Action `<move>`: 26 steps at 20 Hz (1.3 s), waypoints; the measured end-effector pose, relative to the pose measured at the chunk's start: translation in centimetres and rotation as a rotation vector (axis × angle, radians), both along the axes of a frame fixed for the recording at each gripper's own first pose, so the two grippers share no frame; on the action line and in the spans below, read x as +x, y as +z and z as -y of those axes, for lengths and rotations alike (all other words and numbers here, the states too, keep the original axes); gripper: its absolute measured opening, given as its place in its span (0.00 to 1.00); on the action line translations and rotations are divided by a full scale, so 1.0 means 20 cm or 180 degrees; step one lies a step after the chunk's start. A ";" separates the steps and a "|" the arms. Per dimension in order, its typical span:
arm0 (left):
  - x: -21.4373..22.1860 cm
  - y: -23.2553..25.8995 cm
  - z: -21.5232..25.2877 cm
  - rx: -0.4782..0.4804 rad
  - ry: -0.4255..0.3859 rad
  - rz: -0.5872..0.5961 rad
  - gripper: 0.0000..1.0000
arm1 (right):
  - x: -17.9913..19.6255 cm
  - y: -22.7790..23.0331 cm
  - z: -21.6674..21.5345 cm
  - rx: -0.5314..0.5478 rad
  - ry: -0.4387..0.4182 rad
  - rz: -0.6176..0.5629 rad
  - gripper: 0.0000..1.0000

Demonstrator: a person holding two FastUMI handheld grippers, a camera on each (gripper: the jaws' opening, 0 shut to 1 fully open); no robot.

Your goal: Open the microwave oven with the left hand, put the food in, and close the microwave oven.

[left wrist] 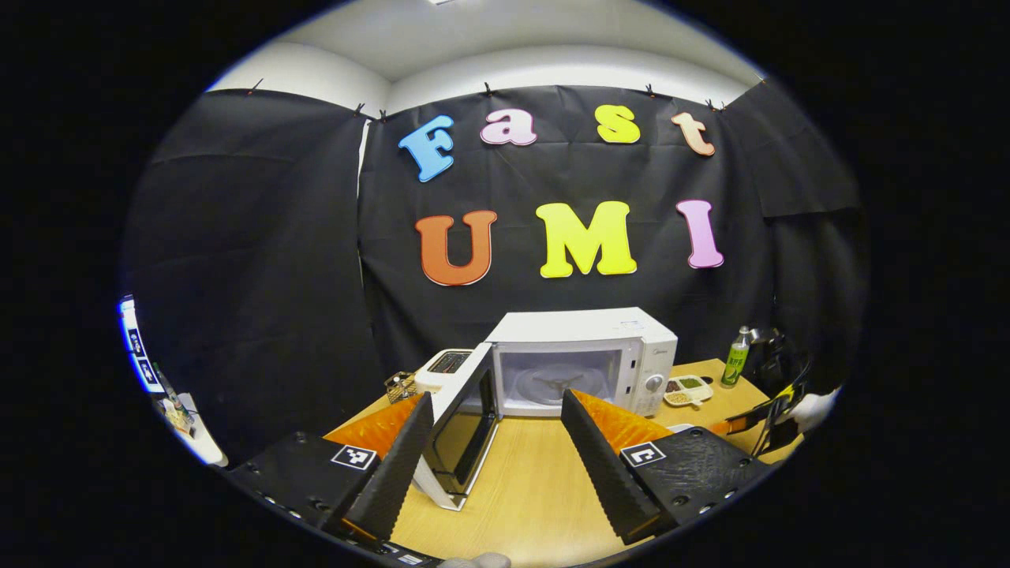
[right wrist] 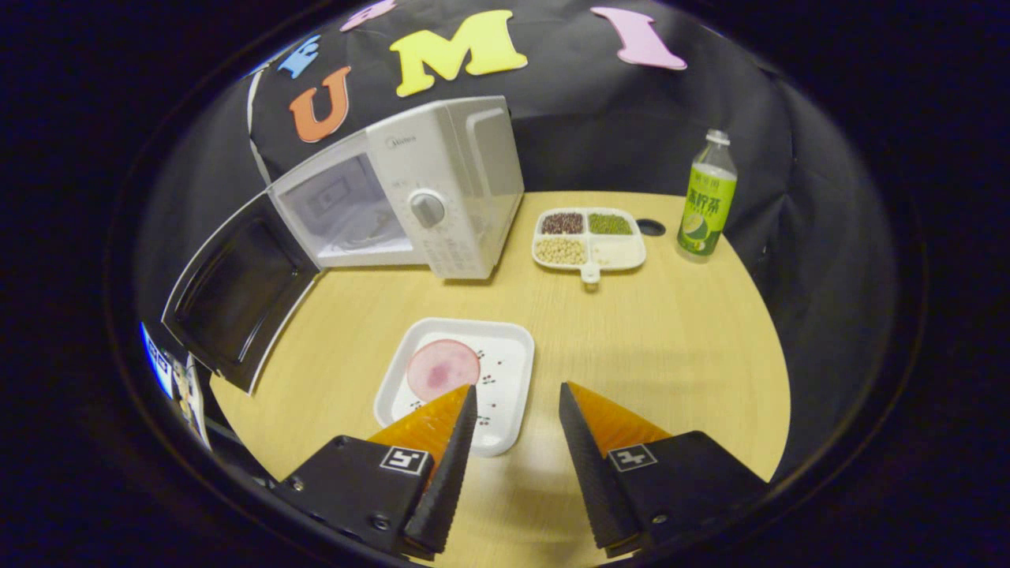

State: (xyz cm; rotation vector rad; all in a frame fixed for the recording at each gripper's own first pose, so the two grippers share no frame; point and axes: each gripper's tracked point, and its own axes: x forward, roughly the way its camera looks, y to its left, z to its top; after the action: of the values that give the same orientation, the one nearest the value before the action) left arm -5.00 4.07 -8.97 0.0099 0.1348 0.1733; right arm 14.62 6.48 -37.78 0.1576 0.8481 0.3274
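The microwave door (right wrist: 237, 296) stands open; the food tray (right wrist: 465, 379) lies on the bench (right wrist: 671, 339). The right claw (right wrist: 511, 402), wide and empty, should probably straddle the tray's near rim and lift level

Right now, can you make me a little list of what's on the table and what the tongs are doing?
microwave: white, on the wooden table, nothing on its turntable
door: swung wide open
food: pink slice on a white square tray, in front of the microwave
divided dish: beans and grains, right of the microwave
bottle: green, upright, beside the dish
left tongs: open, holding nothing
right tongs: open, just above the tray's near edge
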 end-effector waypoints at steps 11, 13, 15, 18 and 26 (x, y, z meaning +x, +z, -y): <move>-0.03 0.02 0.27 0.0121 0.0261 -0.0196 0.96 | 0.13 -0.24 -0.05 -0.0053 0.0170 -0.1113 0.14; -0.04 0.01 0.29 0.0102 0.0297 -0.0218 0.96 | 0.14 -0.23 -0.05 -0.0067 0.0180 -0.1200 0.02; -0.04 0.01 0.30 0.0098 0.0299 -0.0211 0.96 | 0.14 -0.23 -0.05 0.0003 0.0195 -0.1211 0.07; 0.00 -0.01 0.30 0.0080 0.0242 -0.0216 0.96 | 0.14 -0.23 -0.05 0.0239 0.0120 -0.1279 0.05; 0.02 0.00 0.15 0.0151 -0.0058 -0.0077 0.96 | 0.07 -0.20 -0.12 0.0756 -0.0289 -0.1536 0.04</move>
State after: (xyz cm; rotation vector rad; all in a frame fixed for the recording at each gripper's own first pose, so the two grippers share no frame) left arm -4.50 0.99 -8.94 0.0606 0.1548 0.1584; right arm 15.93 8.91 -41.84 0.5093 1.2732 0.3083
